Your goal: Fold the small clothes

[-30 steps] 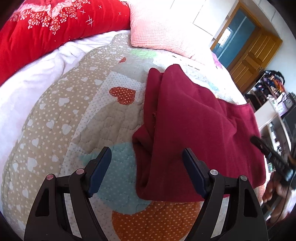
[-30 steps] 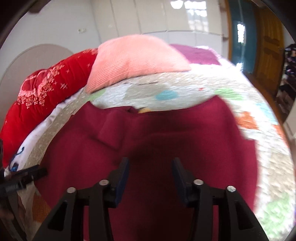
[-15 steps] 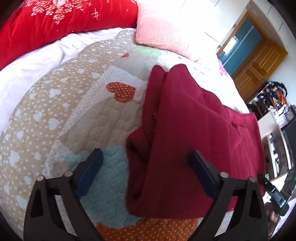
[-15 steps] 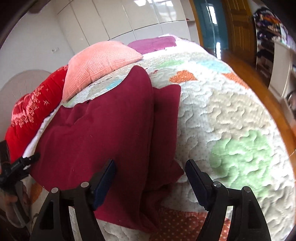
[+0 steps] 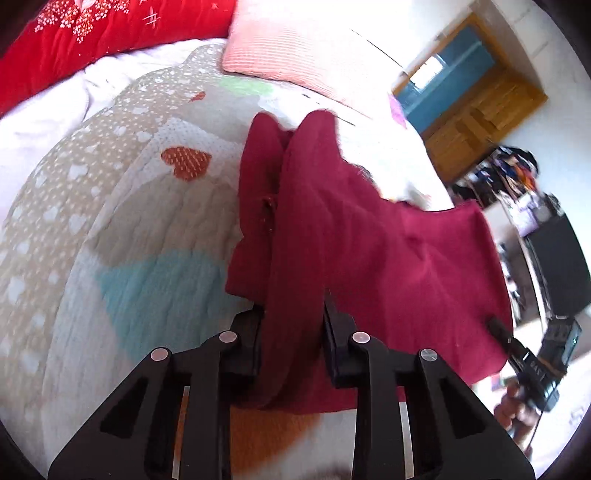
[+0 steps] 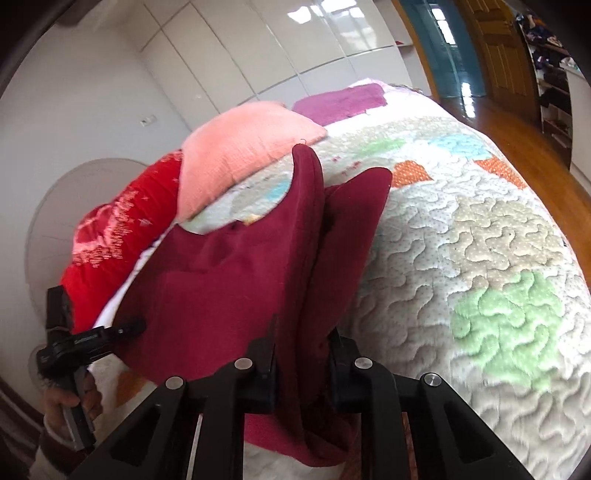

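Garment: dark red garment (image 5: 388, 251), soft knit, partly folded, lying on the patchwork quilt (image 5: 122, 229) of a bed; in the right wrist view (image 6: 229, 280) it spreads from the near edge of the bed toward the pillows.
Folds: one long ridge of cloth rises up the middle in each wrist view, with a narrower flap beside it.
Left gripper: left gripper (image 5: 293, 314), jaws just drawn together, now pinching the near end of the raised ridge; cloth fills the gap between the black fingers (image 5: 334, 325).
Right gripper: right gripper (image 6: 301, 339), jaws likewise just closed, clamped on a bunched fold at the garment's near right edge; cloth hangs down below the fingers.
Opposite tool: each gripper shows small in the other's view, at the garment's far edge, with a hand (image 6: 70, 398) on its handle.
Bedding: pink ribbed pillow (image 6: 240, 147) at the head of the bed; red quilt with white pattern (image 5: 110, 33) beside it; purple cloth (image 6: 343, 101) behind the pillow.
Room: wooden door (image 5: 476, 122) and glossy wooden floor (image 6: 524, 147) beyond the bed.
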